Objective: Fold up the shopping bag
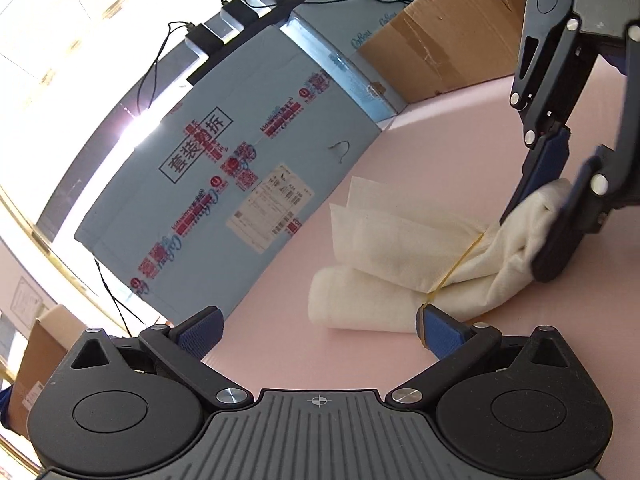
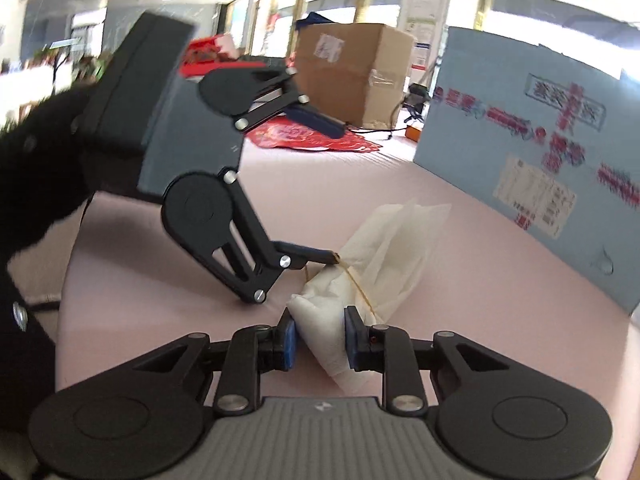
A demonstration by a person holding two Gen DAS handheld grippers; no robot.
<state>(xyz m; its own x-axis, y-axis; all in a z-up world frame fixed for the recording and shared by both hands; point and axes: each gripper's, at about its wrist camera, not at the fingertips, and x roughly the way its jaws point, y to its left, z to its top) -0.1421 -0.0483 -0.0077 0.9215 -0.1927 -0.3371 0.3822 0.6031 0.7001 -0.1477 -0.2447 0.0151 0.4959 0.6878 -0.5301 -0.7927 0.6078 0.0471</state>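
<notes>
Since the rolling itself looks finished, reads as the binding step: securing the shopping bag (image 1: 400,240) with a rubber band (image 1: 460,260). Lies as a rolled cream bundle on the pink worktop (image 1: 440,120), with its looser, flatter end fanned out toward the blue carton (image 1: 240,160) standing nearby. Held at the thicker end by the right gripper (image 1: 532,236), both blue pads pressed into the cloth on either side. Left gripper (image 1: 318,328) spread wide, nothing pinched between its pads, yet with the yellow band hooked over the tip of one finger (image 1: 436,328) and drawn taut across the bundle. From the right wrist view, same picture: clamp closed on the bag (image 2: 320,320), band (image 2: 360,288) running from that hooked fingertip down over the cloth. Cannot tell whether the loop already circles the whole roll or only lies across the top. Next, probably: keep the right clamp firm so the roll does not spring apart, stretch the band a little wider with the hooked finger, walk it toward the middle of the bundle, then ease the fingertip out. Worth guarding against the band snapping off the fingertip early.
</notes>
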